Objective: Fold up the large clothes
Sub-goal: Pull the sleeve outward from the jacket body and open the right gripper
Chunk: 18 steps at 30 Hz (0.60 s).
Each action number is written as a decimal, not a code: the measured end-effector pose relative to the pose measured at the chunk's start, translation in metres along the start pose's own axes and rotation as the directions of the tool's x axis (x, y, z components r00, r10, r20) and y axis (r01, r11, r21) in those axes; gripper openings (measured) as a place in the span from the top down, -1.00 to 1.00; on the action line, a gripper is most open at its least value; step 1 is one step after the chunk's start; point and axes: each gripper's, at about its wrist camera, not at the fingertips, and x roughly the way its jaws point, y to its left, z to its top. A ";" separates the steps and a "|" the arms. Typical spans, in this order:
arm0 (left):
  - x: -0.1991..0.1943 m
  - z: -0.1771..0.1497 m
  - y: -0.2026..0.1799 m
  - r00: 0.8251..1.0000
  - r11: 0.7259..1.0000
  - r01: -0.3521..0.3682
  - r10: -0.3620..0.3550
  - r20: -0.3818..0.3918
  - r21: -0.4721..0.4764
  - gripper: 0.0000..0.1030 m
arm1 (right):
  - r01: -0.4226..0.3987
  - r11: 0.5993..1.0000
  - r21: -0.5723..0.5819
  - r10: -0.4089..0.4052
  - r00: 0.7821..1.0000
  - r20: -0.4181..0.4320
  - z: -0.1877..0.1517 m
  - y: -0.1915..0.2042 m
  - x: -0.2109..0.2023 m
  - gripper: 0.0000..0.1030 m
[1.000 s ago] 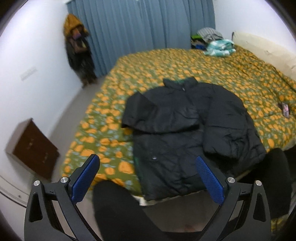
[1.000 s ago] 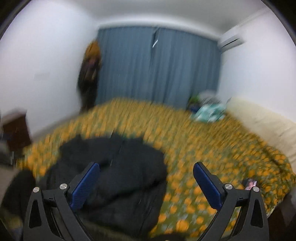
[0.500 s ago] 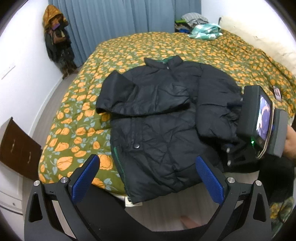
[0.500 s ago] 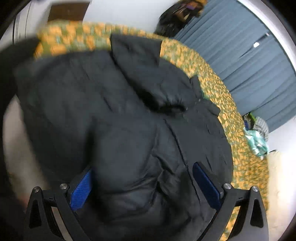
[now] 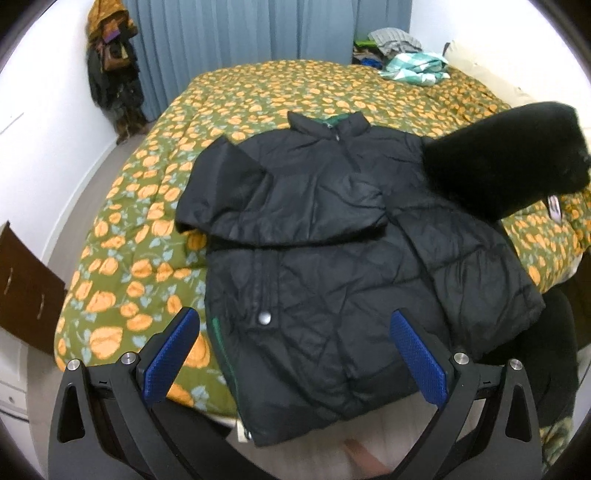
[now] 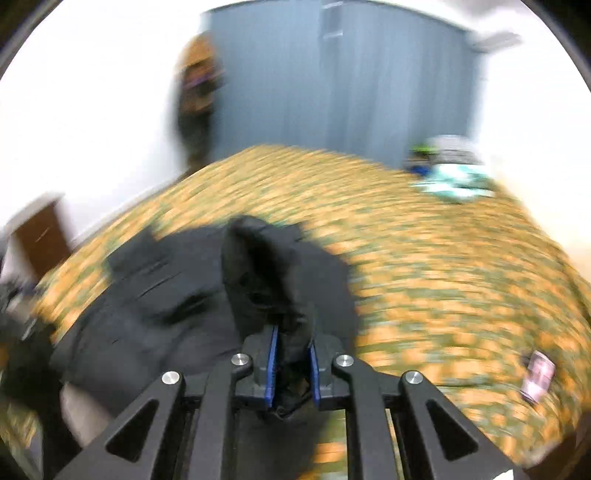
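A black puffer jacket lies front up on the orange-flowered bed cover, with its hem over the near edge. The left sleeve is folded across the chest. My left gripper hangs open above the hem, with nothing between its blue pads. In the blurred right wrist view, my right gripper is shut on a raised fold of the jacket at its right side. A dark blurred shape rises at the jacket's right shoulder; I cannot tell whether it is lifted fabric or an arm.
Loose clothes are piled at the bed's far corner by the blue curtain. Garments hang on the left wall above the floor. A brown cabinet stands at the left. A small pink object lies on the bed's right.
My left gripper has sunk closer to the jacket's hem. The right gripper has shut on jacket fabric and swung away fast, blurring its view. The device seen at the right is gone.
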 end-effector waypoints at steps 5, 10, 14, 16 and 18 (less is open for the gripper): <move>0.006 0.022 -0.007 1.000 0.999 -0.002 0.001 0.030 0.043 -0.99 | 0.332 0.925 0.183 -0.332 0.943 -0.031 -0.010 -0.140 -0.006 0.73; 0.025 0.045 -0.018 0.999 0.996 0.001 -0.004 0.032 0.088 -0.99 | 0.501 0.801 0.327 -0.444 0.864 -0.238 -0.070 -0.239 0.027 0.73; 0.045 0.066 -0.025 0.999 0.990 0.036 -0.038 0.010 0.135 -0.99 | 0.555 0.732 0.395 -0.431 0.826 -0.362 -0.120 -0.268 0.050 0.73; 0.059 0.073 -0.034 0.998 0.980 0.062 -0.061 -0.011 0.189 -0.99 | 0.565 0.713 0.415 -0.426 0.819 -0.383 -0.137 -0.267 0.053 0.71; 0.085 0.080 -0.049 0.998 0.960 0.060 -0.054 -0.031 0.273 -0.99 | 0.542 0.713 0.445 -0.393 0.834 -0.387 -0.151 -0.253 0.053 0.38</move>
